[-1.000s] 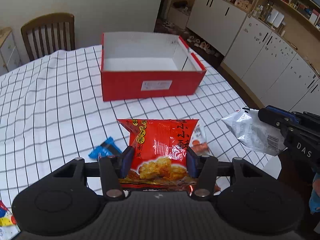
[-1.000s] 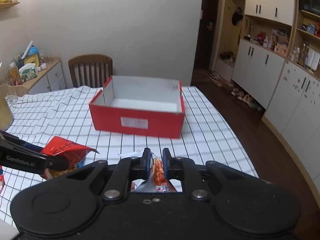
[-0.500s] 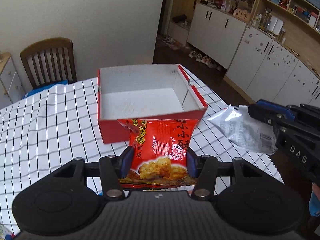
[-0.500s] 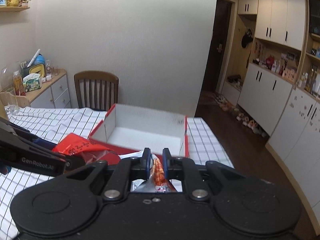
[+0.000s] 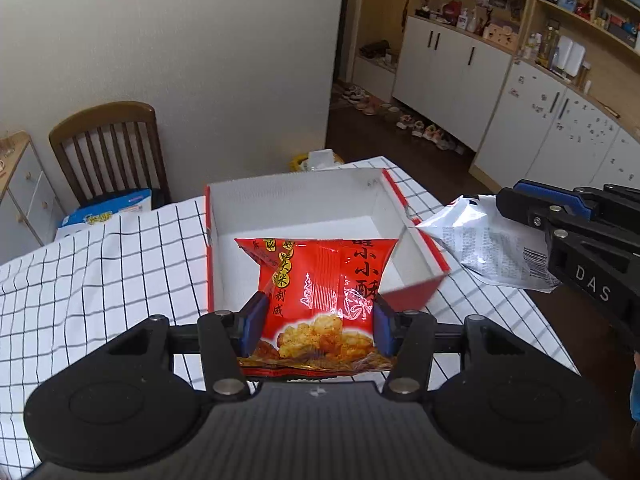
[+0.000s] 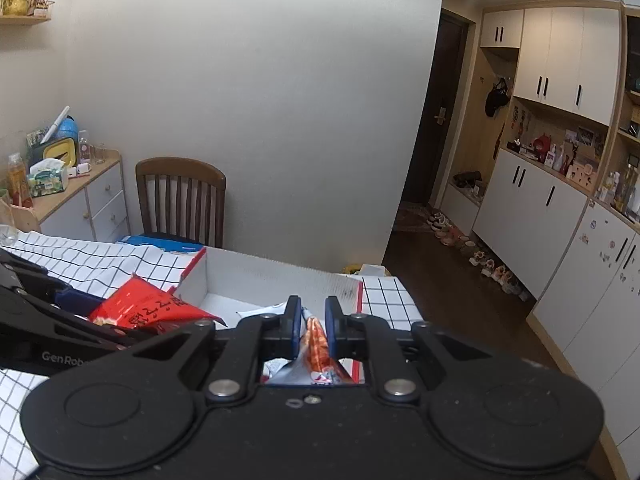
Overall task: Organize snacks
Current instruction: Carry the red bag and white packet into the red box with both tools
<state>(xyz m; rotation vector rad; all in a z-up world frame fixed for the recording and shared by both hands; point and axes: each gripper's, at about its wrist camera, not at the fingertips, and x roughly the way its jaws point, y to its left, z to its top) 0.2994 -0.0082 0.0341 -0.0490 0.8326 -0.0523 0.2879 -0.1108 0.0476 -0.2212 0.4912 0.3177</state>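
Right now both grippers are loaded & up over the red box (image 5: pixel 404 294), which sits open-topped on the checked tablecloth (image 5: pixel 100 272), white inside, nothing seen lying on its floor. Left gripper (image 5: pixel 316 322) has its blue pads pressed on either side of a red snack bag (image 5: pixel 320 292), jaws partway apart w/ the bag filling the gap; bag stands upright in the grip, its top over the box's near part in left wrist view. Right gripper (image 6: pixel 313 322) is nearly pressed together, pinching a thin edge of a silver snack bag (image 5: pixel 488 246), orange print showing between the pads in its own cam. From the left cam that bag hangs off the right gripper's tips just beside the box's right wall, outside it or above the rim, can't tell which. Wooden chair (image 6: pixel 182 200) at the table's far end, blue-white pack (image 5: pixel 106 212) on its seat. White cabinets (image 5: pixel 472 80) along the right wall.
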